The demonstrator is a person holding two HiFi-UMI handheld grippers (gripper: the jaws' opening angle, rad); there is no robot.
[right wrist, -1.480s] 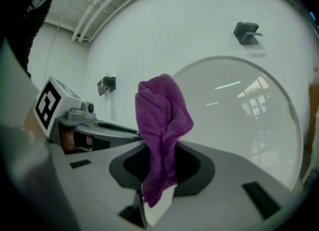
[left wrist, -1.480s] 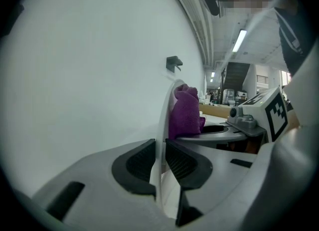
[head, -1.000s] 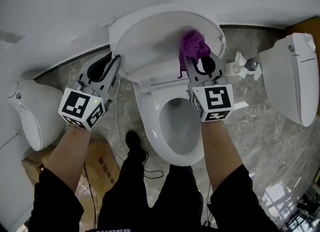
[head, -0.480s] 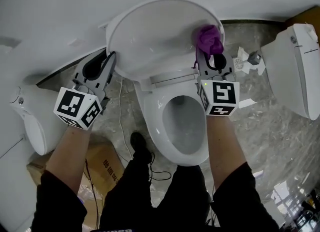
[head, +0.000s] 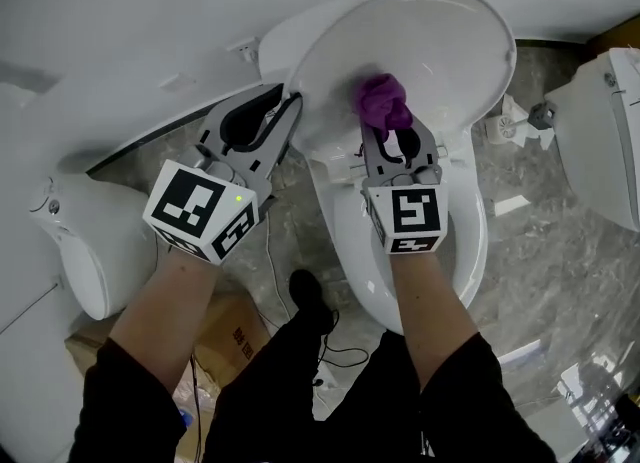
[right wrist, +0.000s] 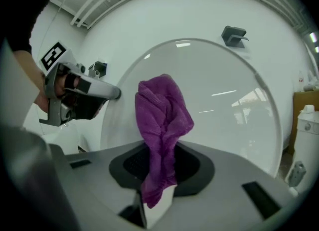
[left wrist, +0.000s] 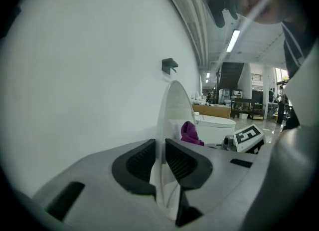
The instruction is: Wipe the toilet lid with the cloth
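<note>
Step in hand: wiping the inner face of the raised lid [head: 440,41]. Judged to be mid-wipe.

Left gripper [left wrist: 160,159]: jaws pinch the left edge of the lid. The thin white rim runs straight between the two ribbed pads, both pressed on it. Its role looks like bracing, holding the lid upright against the wall.

Right gripper [right wrist: 158,167]: jaws pressed together on the cloth [right wrist: 162,117]. It is purple, with a bunched wad standing up past the tips and a short tail hanging below them.

Cloth position: in the head view the wad sits over the lower middle of the lid's inner face, just above the hinge end. In the right gripper view it stands directly in front of the lid. It looks to be against the plastic, but actual contact cannot be confirmed.

Lid: open and near vertical, with a glossy face. No visible dirt or streaks, so the wiped area cannot be read from the surface.

Seat [head: 470,241]: down over the bowl, beneath the right forearm.

Next move, as judged:
- Hold the left clamp steady so the lid does not swing or flex.
- Press the wad flat to the face and sweep it across the upper and right parts, well apart from where the cloth is now.
- Keep the bare jaw tips off the plastic so that only cloth touches.

Risk: the wad is small against the lid, so many passes are needed, and the tail may drag on the hinge.
</note>
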